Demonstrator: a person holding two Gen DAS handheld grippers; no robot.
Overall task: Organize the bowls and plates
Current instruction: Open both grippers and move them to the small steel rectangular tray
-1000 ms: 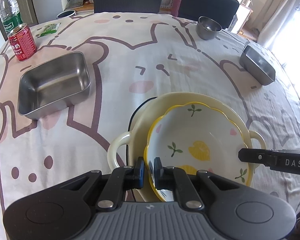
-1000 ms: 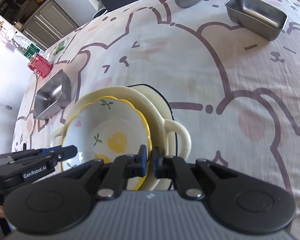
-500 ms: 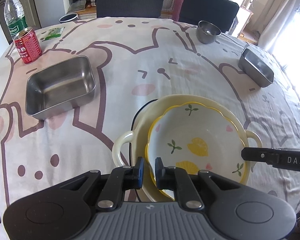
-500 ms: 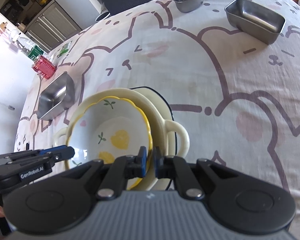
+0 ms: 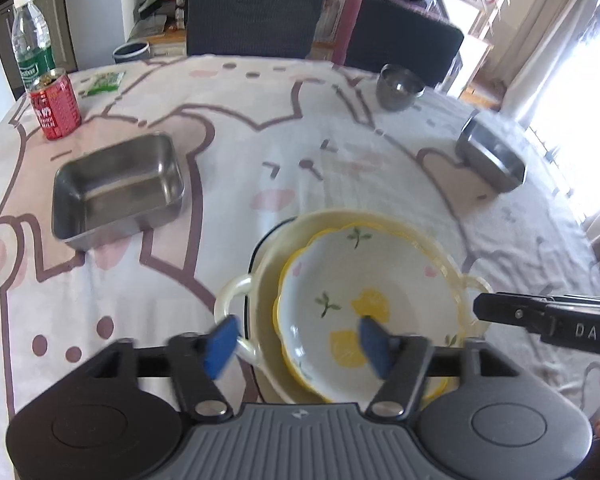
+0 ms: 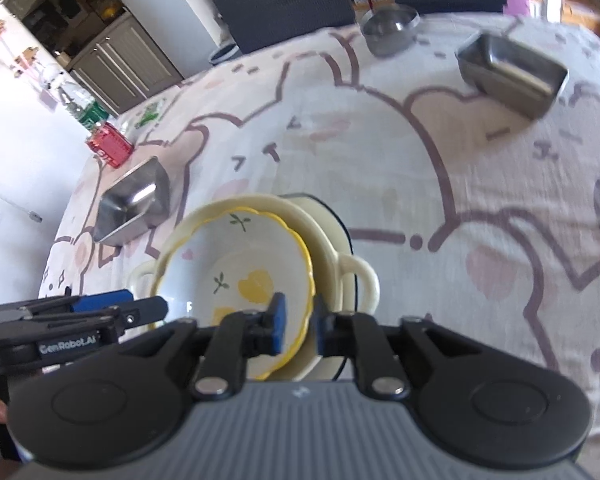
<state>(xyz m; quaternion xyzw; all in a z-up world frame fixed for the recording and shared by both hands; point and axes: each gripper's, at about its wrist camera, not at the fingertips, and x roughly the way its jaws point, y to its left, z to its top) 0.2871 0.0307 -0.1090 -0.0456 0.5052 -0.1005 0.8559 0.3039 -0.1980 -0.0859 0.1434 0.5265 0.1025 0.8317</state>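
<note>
Left wrist: steel tray (image 5: pixel 118 184), red can (image 5: pixel 56 106) beyond bowl (image 5: pixel 364 304).

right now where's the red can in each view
Left wrist: red can at upper left, in front of the water bottle.
Right wrist: at left edge, mid-height, beyond the near steel tray.
Shared landmark: lemon bowl.

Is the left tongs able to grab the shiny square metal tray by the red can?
Probably yes. The left tongs have just been opening and hold nothing, and the square steel tray sits alone on bare cartoon tablecloth, with nothing stacked in it.
</note>
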